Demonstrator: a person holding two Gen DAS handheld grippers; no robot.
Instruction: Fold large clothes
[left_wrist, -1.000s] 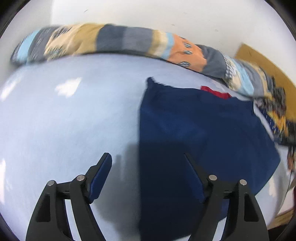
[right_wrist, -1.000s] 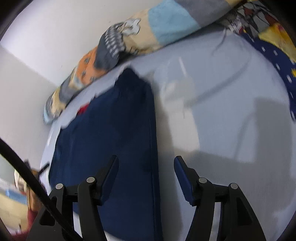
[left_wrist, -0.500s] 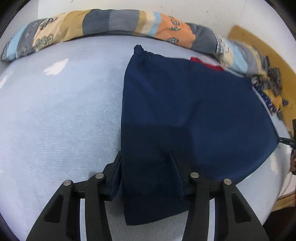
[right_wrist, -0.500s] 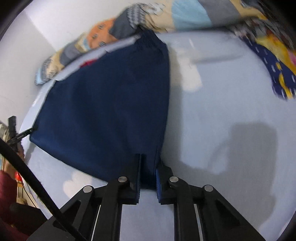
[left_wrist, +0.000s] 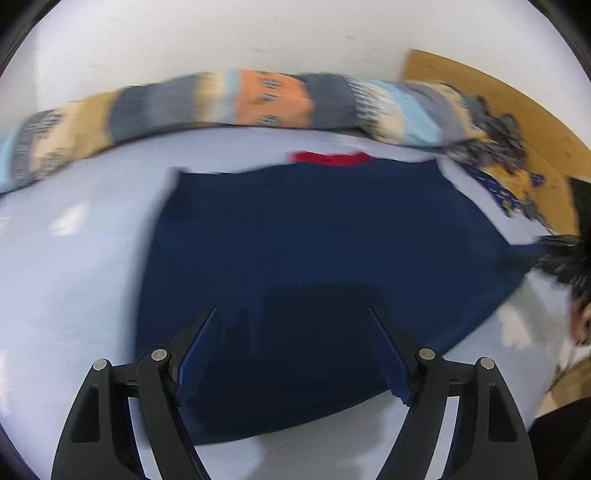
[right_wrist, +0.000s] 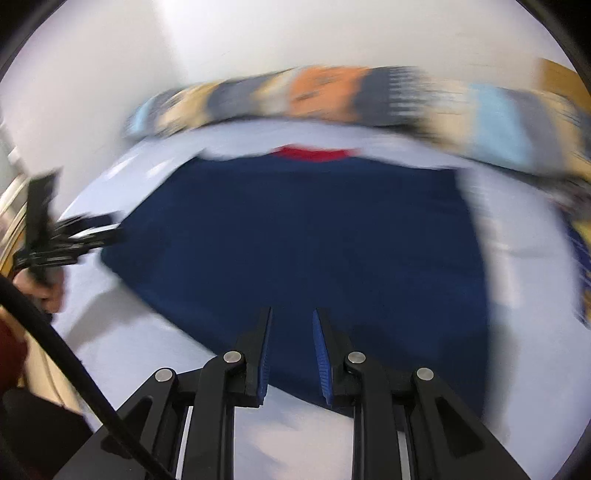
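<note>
Jaws of the left gripper (left_wrist: 295, 354) are spreading, nothing pinched, above the near hem of the flat navy-blue cloth garment (left_wrist: 325, 251) on the pale bed (left_wrist: 74, 277). Right gripper (right_wrist: 291, 350): jaws narrowly parted and widening, empty, over the garment's near edge, its red collar (right_wrist: 310, 153) farthest away.

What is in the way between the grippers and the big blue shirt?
Nothing visible. The left gripper hangs with jaws opening right over the blue shirt, and the right gripper, jaws also opening, sits just above it. The striped blanket lies behind the shirt, not in between.
</note>
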